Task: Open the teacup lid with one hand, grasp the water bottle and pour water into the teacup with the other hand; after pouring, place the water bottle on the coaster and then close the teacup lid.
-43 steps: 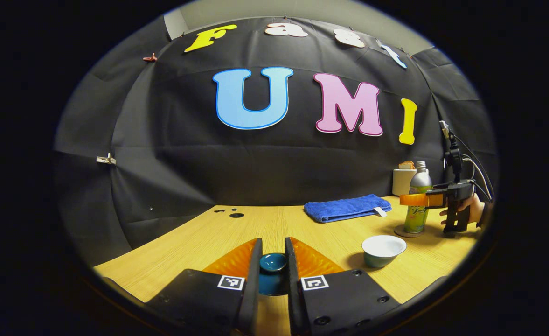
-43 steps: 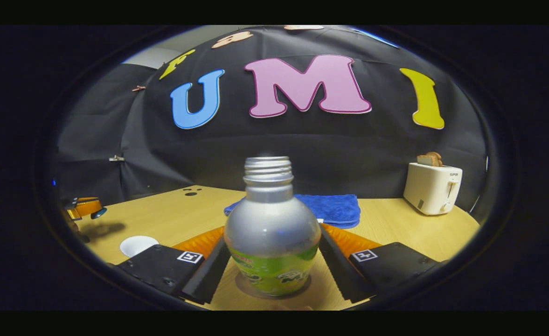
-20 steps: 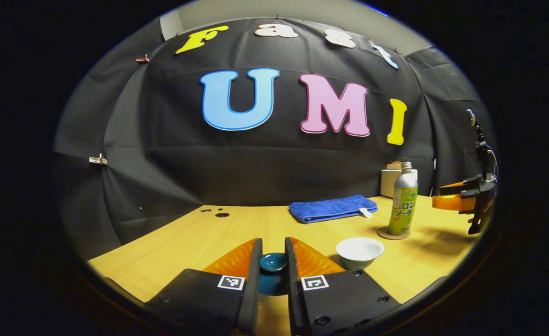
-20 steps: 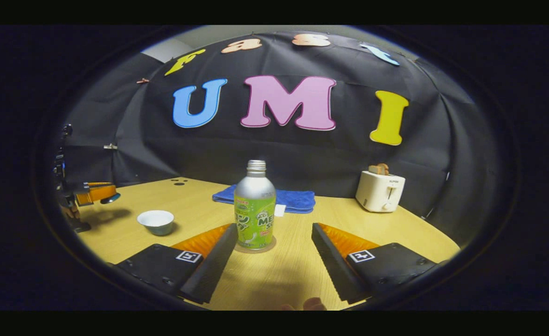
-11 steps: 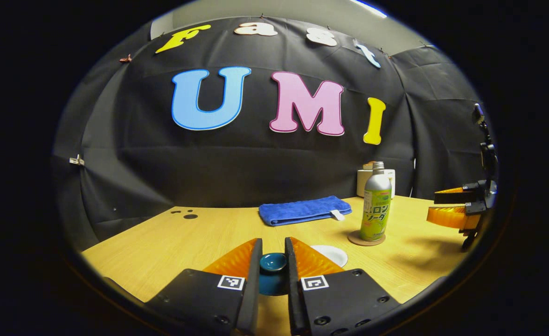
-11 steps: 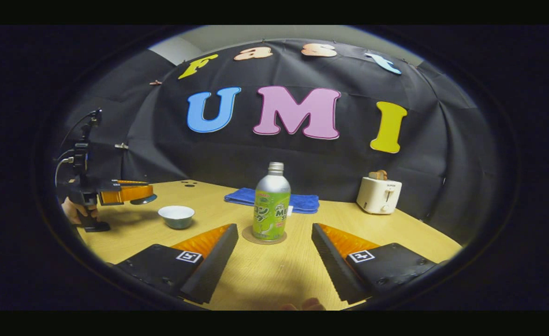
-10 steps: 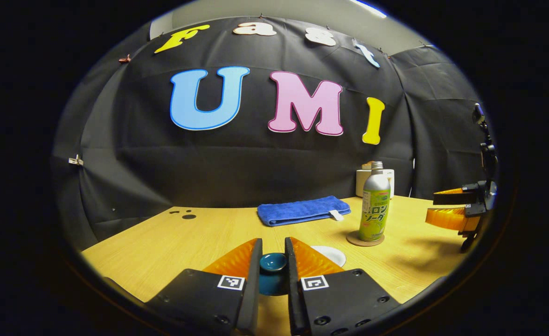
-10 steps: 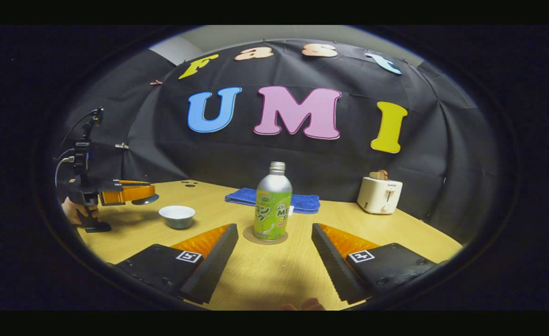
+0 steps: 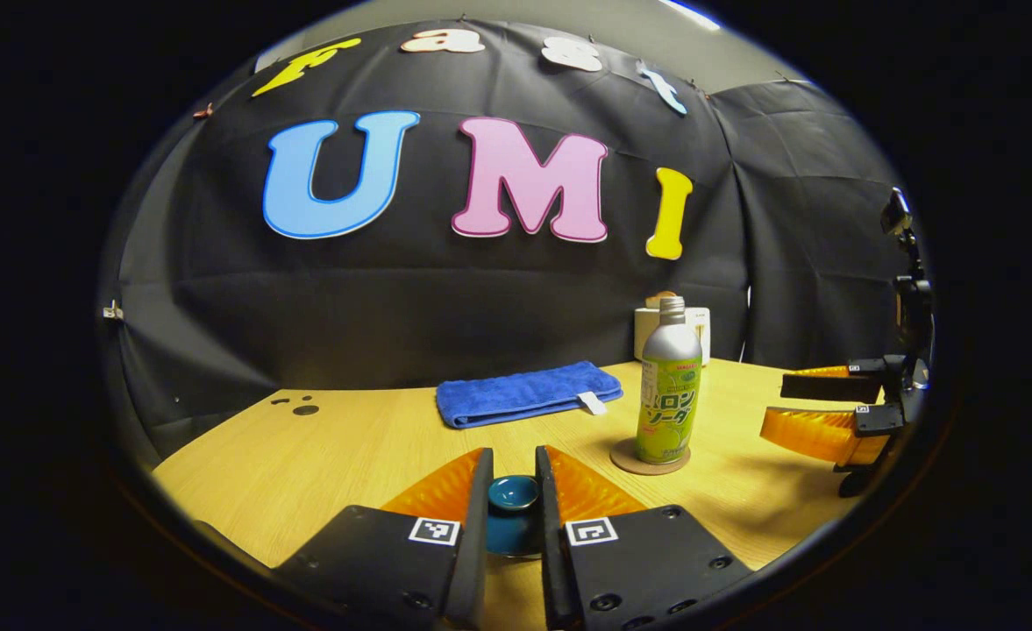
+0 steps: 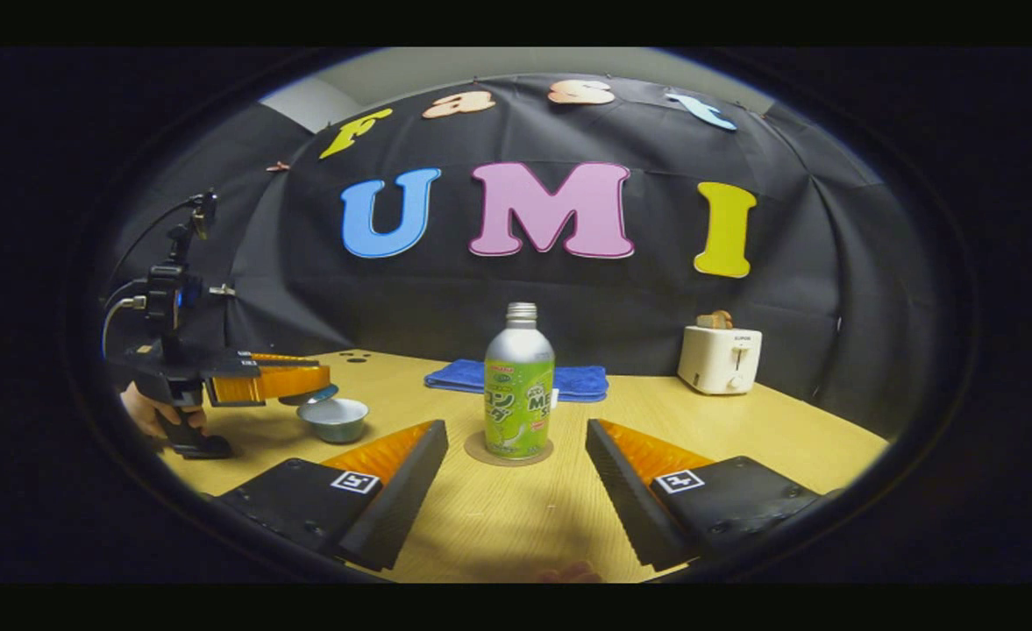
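My left gripper (image 9: pixel 513 463) is shut on the knob of the teal teacup lid (image 9: pixel 514 493). In the right gripper view, that left gripper (image 10: pixel 318 379) holds the lid (image 10: pixel 308 396) just above the open teacup (image 10: pixel 333 419), which is white inside. The green and silver water bottle (image 10: pixel 518 394) stands upright and uncapped on a round coaster (image 10: pixel 508 457). My right gripper (image 10: pixel 516 438) is open, drawn back from the bottle with nothing between its fingers. In the left gripper view the bottle (image 9: pixel 669 394) stands on its coaster (image 9: pixel 650 460), with the right gripper (image 9: pixel 774 403) open to its right.
A folded blue towel (image 10: pixel 516 379) lies at the back of the wooden table (image 10: pixel 743 438). A white toaster (image 10: pixel 720 359) with bread in it stands at the back right. A hand (image 10: pixel 143 412) holds the left gripper's handle at the table's left edge.
The right gripper let go of the bottle on the coaster and backed away, open. The left gripper carried the lid rightwards until it hangs over the teacup.
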Motion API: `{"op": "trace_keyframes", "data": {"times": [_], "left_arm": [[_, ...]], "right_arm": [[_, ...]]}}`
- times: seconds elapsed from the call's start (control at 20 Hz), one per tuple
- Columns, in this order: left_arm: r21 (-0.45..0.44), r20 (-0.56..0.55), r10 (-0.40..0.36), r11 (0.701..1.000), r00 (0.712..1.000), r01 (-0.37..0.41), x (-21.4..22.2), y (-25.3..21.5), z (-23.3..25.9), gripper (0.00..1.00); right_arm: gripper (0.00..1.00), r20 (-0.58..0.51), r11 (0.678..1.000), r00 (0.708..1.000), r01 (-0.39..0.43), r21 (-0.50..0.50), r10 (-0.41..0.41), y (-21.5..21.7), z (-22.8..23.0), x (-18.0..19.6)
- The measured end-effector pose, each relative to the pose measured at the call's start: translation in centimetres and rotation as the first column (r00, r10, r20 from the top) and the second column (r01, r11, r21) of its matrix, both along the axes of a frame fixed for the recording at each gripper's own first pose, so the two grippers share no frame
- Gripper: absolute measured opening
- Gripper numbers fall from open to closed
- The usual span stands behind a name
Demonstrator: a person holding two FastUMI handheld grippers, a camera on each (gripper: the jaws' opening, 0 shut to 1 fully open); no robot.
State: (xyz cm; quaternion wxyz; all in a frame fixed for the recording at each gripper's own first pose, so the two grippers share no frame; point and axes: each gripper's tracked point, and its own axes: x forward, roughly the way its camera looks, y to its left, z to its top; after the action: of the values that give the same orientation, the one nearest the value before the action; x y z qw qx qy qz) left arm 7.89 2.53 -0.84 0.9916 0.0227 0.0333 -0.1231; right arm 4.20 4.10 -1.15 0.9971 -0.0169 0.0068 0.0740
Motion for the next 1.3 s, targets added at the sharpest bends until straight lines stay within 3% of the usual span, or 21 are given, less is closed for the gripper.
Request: {"op": "trace_keyframes", "data": {"times": [0.15, 0.95, 1.2, 1.3], "left_arm": [[0.007, -0.026, -0.013, 1.0, 1.0, 0.013, 0.7, -0.8, -0.5, 0.3], [0.075, -0.114, -0.006, 0.997, 0.993, 0.014, 2.1, -1.2, -2.5, 0.32], [0.06, -0.105, 0.019, 0.998, 0.994, -0.013, 1.7, -0.6, -2.3, 0.38], [0.033, -0.08, 0.035, 0.999, 0.996, -0.032, 0.9, 0.0, -1.8, 0.47]], "right_arm": [[0.98, 0.004, 0.998, 0.999, 0.052, 0.032, -0.052, -1.3, 0.0, 0.3], [0.98, 0.004, 0.999, 0.999, 0.04, 0.025, -0.04, -1.1, 0.2, 0.2], [0.98, 0.004, 0.999, 0.999, 0.041, 0.025, -0.041, -1.1, 0.2, 0.2], [0.98, 0.004, 0.999, 0.999, 0.04, 0.025, -0.041, -1.1, 0.1, 0.2]]}}
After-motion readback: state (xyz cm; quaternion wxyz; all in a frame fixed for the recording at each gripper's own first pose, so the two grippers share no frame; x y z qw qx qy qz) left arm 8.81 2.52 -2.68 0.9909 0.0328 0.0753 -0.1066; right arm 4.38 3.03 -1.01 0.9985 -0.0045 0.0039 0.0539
